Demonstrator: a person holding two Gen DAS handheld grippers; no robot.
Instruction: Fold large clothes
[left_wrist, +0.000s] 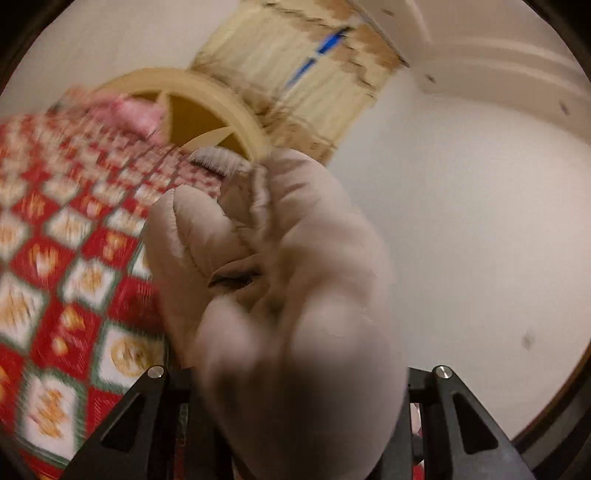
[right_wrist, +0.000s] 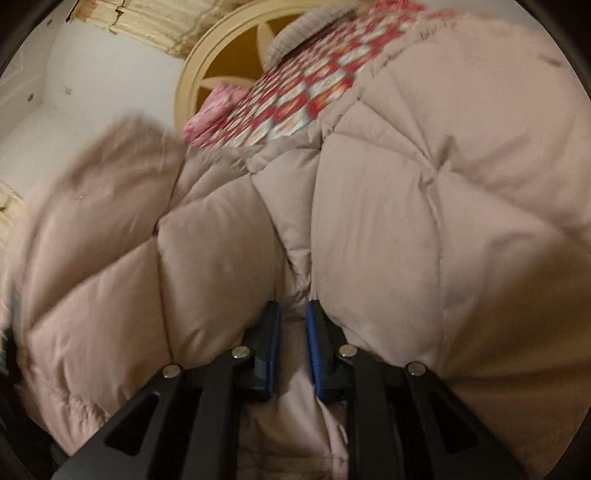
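Note:
A puffy beige quilted jacket (right_wrist: 388, 206) fills most of the right wrist view, lying over a bed. My right gripper (right_wrist: 293, 314) is shut on a fold of the jacket, its blue-padded fingers (right_wrist: 273, 332) pinching the fabric between them. In the left wrist view a bunched part of the same jacket (left_wrist: 288, 295) hangs lifted in front of the camera. It hides the fingertips of my left gripper (left_wrist: 295, 398); only the black finger bases show at the bottom, with the jacket bulging out between them. A grey ribbed cuff (left_wrist: 218, 158) sticks out at the top.
The bed has a red, white and green patterned cover (left_wrist: 66, 266) (right_wrist: 306, 92). A round cream headboard (left_wrist: 207, 92) (right_wrist: 221, 66) stands at its end, with a pink cloth (right_wrist: 210, 114) near it. White walls (left_wrist: 461, 221) and a pale curtain (left_wrist: 295, 66) are behind.

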